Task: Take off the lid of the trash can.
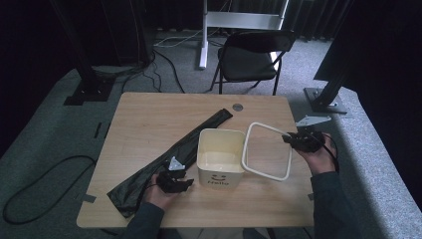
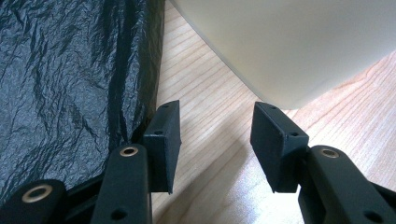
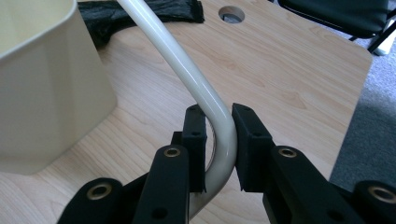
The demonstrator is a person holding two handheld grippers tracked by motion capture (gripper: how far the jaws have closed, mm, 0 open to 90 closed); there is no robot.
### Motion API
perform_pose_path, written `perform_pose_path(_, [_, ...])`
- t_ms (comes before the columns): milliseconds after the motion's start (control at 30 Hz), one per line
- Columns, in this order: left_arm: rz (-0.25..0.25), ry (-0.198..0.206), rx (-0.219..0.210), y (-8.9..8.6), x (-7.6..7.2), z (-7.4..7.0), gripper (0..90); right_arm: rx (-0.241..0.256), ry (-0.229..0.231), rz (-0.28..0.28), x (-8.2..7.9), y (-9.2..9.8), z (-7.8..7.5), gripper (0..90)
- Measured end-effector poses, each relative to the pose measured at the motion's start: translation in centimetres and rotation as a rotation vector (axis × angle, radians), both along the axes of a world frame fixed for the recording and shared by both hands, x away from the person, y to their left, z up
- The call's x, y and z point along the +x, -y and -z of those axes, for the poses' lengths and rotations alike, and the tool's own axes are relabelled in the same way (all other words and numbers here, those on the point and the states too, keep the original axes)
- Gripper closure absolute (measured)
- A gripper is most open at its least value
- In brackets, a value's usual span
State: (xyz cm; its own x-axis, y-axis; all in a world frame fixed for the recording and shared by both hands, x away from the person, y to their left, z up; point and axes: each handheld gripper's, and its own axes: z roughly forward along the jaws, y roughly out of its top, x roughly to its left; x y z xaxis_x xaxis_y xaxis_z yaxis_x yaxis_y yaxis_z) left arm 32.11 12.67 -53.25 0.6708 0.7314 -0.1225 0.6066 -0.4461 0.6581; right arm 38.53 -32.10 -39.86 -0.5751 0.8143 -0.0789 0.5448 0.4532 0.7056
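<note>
A cream bin with "Hello" on its front stands mid-table. Its wall is just ahead of my left gripper, which is open over bare wood with nothing between its jaws. The black plastic bag lies flat right beside the left jaw and stretches diagonally across the table. In the high view, my left gripper sits by the bin's front left corner. My right gripper is shut on a corner of a cream rectangular ring. The ring tilts up beside the bin's right side.
The wooden table has a round cable hole near its far edge. A black folding chair stands behind the table. A cable loops on the carpet at the left. My right hand is close to the table's right edge.
</note>
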Motion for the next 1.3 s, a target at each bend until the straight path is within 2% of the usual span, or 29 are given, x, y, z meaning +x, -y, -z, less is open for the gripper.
perform_pose_path(600, [0.001,0.0,0.001,0.0,0.0,0.0,53.2,-0.015,-0.006,0.03,-0.4,1.5,0.2,76.5])
perform_pose_path(933, [0.0,0.001,0.003,0.0,0.0,0.0,53.2,-0.026,-0.024,0.049,-0.6,2.3,1.0,76.7])
perform_pose_path(1300, [0.001,0.002,0.002,0.0,0.0,0.0,53.1,-0.058,-0.046,0.05,-0.3,1.7,2.2,76.8])
